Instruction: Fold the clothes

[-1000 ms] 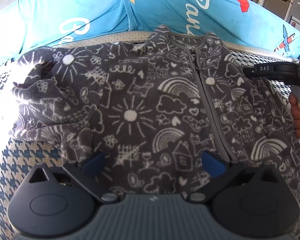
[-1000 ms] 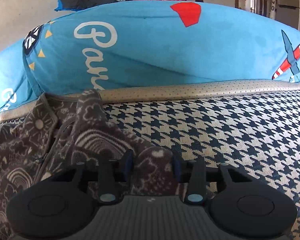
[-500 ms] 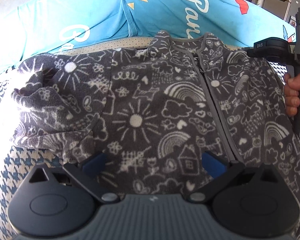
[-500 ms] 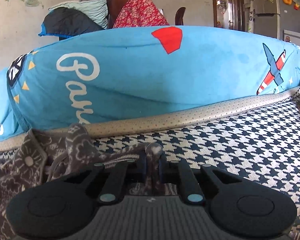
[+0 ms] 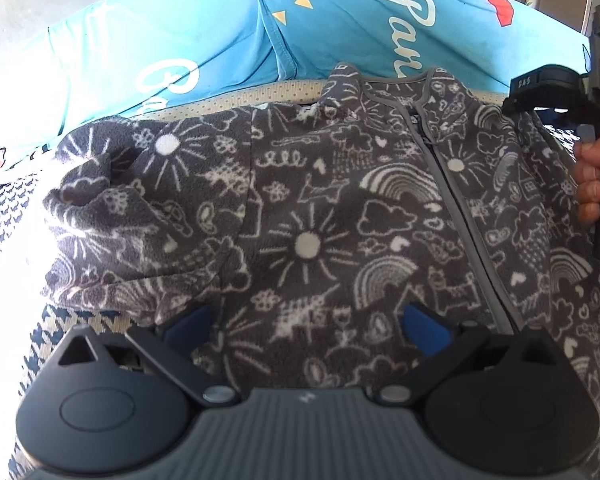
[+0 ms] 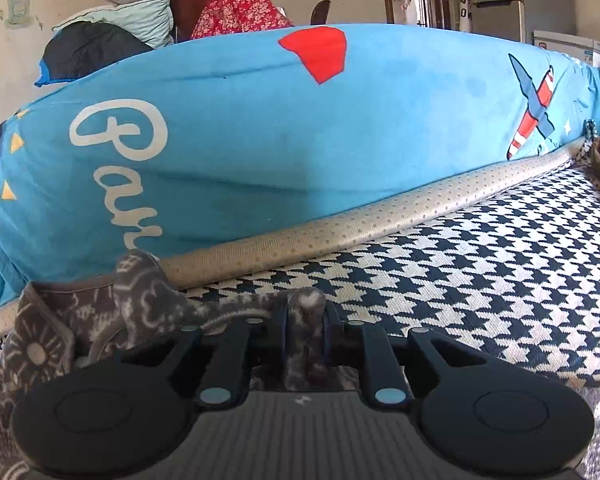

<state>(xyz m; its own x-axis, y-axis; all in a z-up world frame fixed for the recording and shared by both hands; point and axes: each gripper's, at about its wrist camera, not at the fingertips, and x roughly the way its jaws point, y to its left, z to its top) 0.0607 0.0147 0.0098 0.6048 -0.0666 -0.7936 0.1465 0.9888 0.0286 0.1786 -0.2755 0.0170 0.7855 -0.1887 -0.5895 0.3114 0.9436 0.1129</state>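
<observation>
Right gripper (image 6: pixel 306 334) pinches a fold of the fleece (image 5: pixel 320 208), jaws just eased; left gripper (image 5: pixel 306 322) gapes, seemingly hovering above it.

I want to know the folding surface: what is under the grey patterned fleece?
The fleece jacket lies on a houndstooth cover, showing at its edges; what sits beneath its middle is hidden.

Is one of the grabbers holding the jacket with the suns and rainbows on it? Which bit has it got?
Yes. The right gripper pinches a bunched fold at the edge of the grey fleece jacket. The left gripper is open over the jacket, holding nothing.
</observation>
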